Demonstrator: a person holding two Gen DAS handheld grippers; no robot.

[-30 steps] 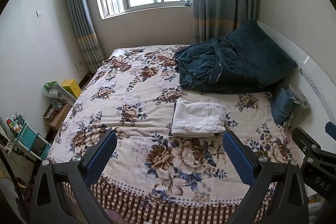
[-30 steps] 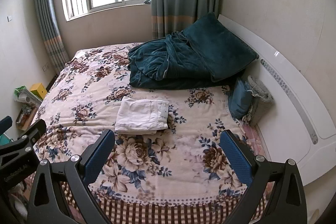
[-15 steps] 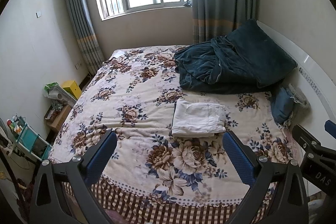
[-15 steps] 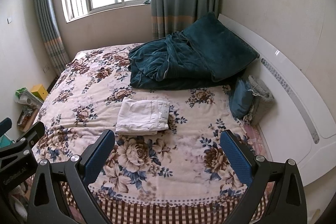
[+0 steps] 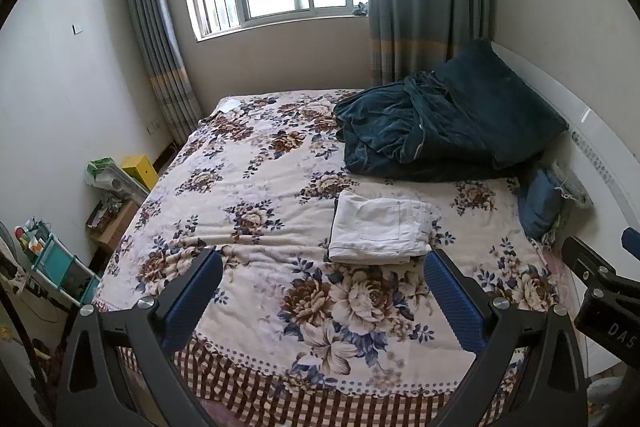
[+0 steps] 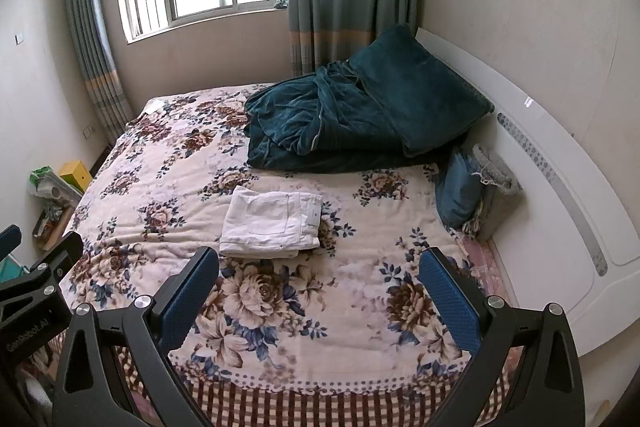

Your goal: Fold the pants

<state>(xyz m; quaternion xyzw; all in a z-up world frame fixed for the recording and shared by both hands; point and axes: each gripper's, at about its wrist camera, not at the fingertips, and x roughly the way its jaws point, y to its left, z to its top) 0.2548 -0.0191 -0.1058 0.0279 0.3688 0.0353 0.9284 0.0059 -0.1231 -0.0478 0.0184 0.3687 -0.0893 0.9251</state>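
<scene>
Left wrist view: the left gripper [image 5: 322, 301] hangs spread and empty above the foot of the bed [image 5: 256, 187]. At its 12 o'clock lie the white pants [image 5: 380, 231], folded into a neat rectangle. The right gripper [image 6: 318, 301] is equally spread, with the pants at 11 o'clock. A teal blanket [image 5: 440, 131] is heaped beyond. Folding looks complete; any tidying should press the edges lightly without dragging the stack.

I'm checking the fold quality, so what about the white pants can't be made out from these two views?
- Underside of the folded white pants: hidden against the floral bedspread, both views.
- Layer count: stacked edges too small to tell, both views.
- Small label near the waistband: too small to read, right wrist view.
- Left gripper and right gripper: open, touching nothing.
</scene>
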